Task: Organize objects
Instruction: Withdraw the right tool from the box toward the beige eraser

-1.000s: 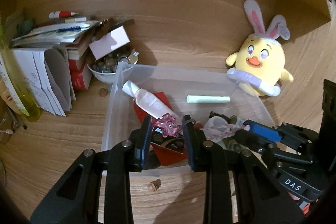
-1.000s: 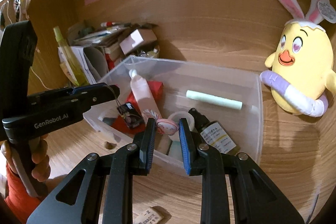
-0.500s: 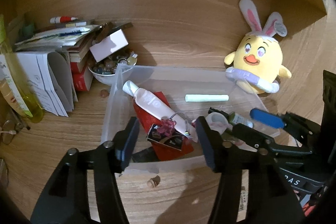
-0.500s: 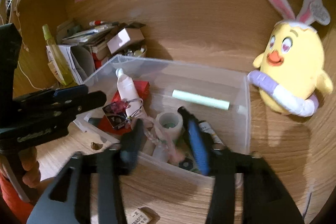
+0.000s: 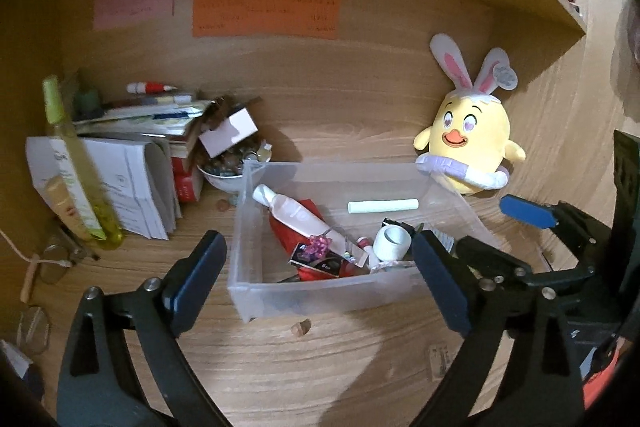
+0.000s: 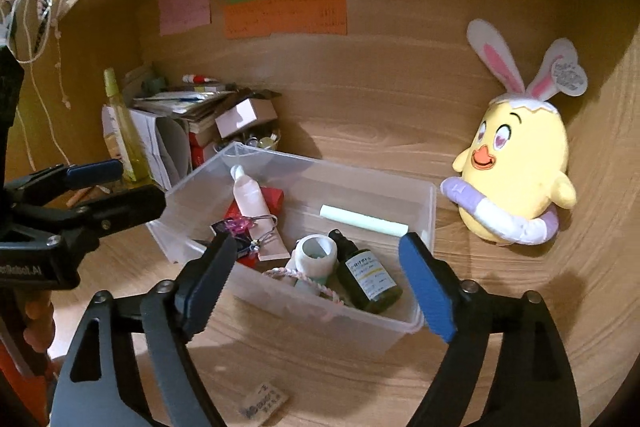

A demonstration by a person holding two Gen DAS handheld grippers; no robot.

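Observation:
A clear plastic bin stands on the wooden desk. In it lie a white tube, a red box, a pink keychain charm on a dark card, a tape roll, a pale green stick, a dark green bottle and a pink cord. My left gripper is open and empty just in front of the bin. My right gripper is open and empty above the bin's near wall.
A yellow chick plush with bunny ears sits right of the bin. Stacked papers, books and a bowl of small items crowd the left, with a yellow-green bottle. A small cork and a label lie on the desk.
Both grippers opened and let go of the pink charm and the cord, which now lie in the bin. Both pulled back and up from the bin.

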